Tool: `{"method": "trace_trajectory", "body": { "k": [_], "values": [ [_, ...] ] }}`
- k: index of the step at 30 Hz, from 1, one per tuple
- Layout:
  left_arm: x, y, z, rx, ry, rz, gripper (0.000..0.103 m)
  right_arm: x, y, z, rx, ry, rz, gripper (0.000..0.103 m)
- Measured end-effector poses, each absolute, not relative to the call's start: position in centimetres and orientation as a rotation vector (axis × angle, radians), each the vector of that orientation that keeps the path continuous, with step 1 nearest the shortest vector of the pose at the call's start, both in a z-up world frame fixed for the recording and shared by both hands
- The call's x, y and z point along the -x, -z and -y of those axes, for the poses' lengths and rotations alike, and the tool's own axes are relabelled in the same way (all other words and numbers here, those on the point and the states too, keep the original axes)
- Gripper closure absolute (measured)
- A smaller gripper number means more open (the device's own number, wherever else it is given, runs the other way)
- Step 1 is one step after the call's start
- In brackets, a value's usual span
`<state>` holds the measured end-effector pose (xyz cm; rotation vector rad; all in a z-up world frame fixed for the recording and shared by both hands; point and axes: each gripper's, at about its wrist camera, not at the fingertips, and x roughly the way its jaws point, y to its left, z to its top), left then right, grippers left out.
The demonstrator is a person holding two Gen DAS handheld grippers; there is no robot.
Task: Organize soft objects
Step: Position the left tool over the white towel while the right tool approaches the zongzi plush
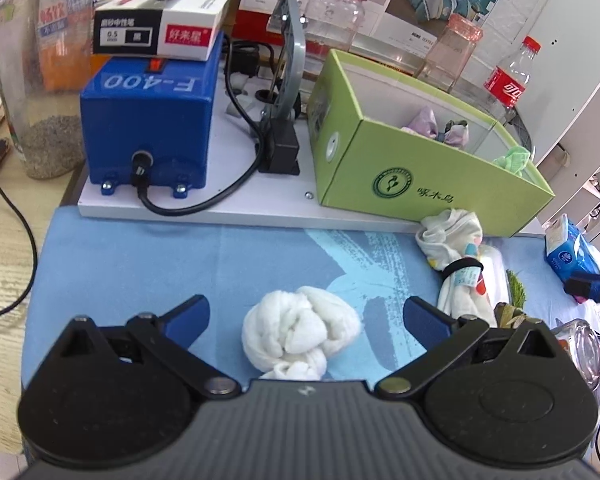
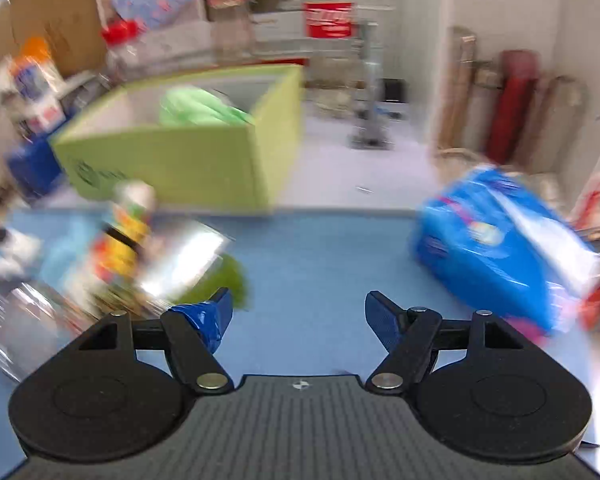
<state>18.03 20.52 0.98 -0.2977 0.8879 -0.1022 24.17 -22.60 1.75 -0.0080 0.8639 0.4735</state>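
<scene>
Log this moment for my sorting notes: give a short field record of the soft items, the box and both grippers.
surface: blue mat
left gripper: open, fingers either side of white knotted cloth, not pressing
right gripper: open, nothing between fingers
green box: open top, holds lilac and green cloths
tied sock bundle: on mat in front of box
right wrist view: motion-blurred

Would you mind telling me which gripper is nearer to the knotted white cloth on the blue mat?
Left. The left gripper is open with the knotted white cloth between its fingers. The right gripper is open over bare blue mat.
</scene>
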Motion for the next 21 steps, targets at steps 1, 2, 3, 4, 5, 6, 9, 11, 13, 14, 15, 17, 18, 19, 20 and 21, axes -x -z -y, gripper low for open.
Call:
{"method": "trace_trajectory", "body": {
  "k": [1,2,3,4,5,6,9,11,13,14,15,17,18,19,20,21],
  "values": [
    [-17.9,-1.2,-20.4,0.290,0.108,-0.882,0.001,-25.1,-2.0,21.3,0.007,-0.513,-0.882,0.044],
    [-17.9,-1.2,-20.3,0.285,0.112,-0.878,0.001,-26.1,-1.9,19.8,0.004,-0.537,-0.916,0.044],
    [-17.8,-1.2,-20.3,0.284,0.114,-0.877,0.001,-26.9,-1.8,18.5,0.006,-0.540,-0.950,0.044],
    [-17.8,-1.2,-20.2,0.285,0.116,-0.876,0.001,-27.5,-1.6,17.1,0.017,-0.540,-0.981,0.044],
    [-17.7,-1.1,-20.3,0.286,0.122,-0.873,0.001,-27.7,-1.4,15.6,0.031,-0.546,-1.000,0.044],
    [-17.6,-1.0,-20.3,0.288,0.127,-0.870,0.001,-27.6,-1.1,14.7,0.044,-0.555,-1.019,0.044],
    [-17.1,-0.5,-20.7,0.290,0.148,-0.866,0.001,-28.1,-0.3,12.8,0.081,-0.600,-1.100,0.043],
    [-16.7,-0.2,-21.2,0.283,0.157,-0.859,0.001,-28.3,0.1,12.2,0.115,-0.593,-1.156,0.043],
    [-16.3,0.1,-21.7,0.277,0.149,-0.845,0.001,-28.8,0.1,11.7,0.169,-0.565,-1.205,0.043],
    [-16.1,0.1,-22.0,0.277,0.144,-0.835,0.001,-29.1,0.1,11.2,0.201,-0.551,-1.230,0.043],
    [-16.0,0.2,-22.3,0.279,0.141,-0.825,0.001,-29.4,0.0,10.6,0.236,-0.544,-1.260,0.043],
    [-15.7,0.3,-23.2,0.286,0.141,-0.809,0.001,-29.7,-0.3,9.5,0.289,-0.545,-1.311,0.043],
    [-15.5,0.3,-23.5,0.288,0.141,-0.802,0.001,-29.8,-0.6,8.6,0.312,-0.553,-1.340,0.043],
    [-15.4,0.4,-23.9,0.289,0.140,-0.796,0.001,-29.8,-0.8,8.0,0.328,-0.564,-1.358,0.043],
    [-15.3,0.4,-24.3,0.290,0.138,-0.793,0.001,-29.7,-0.9,7.1,0.350,-0.576,-1.381,0.043],
    [-15.3,0.5,-24.6,0.291,0.136,-0.791,0.001,-29.6,-0.8,6.3,0.374,-0.588,-1.400,0.043]
  ]
}}
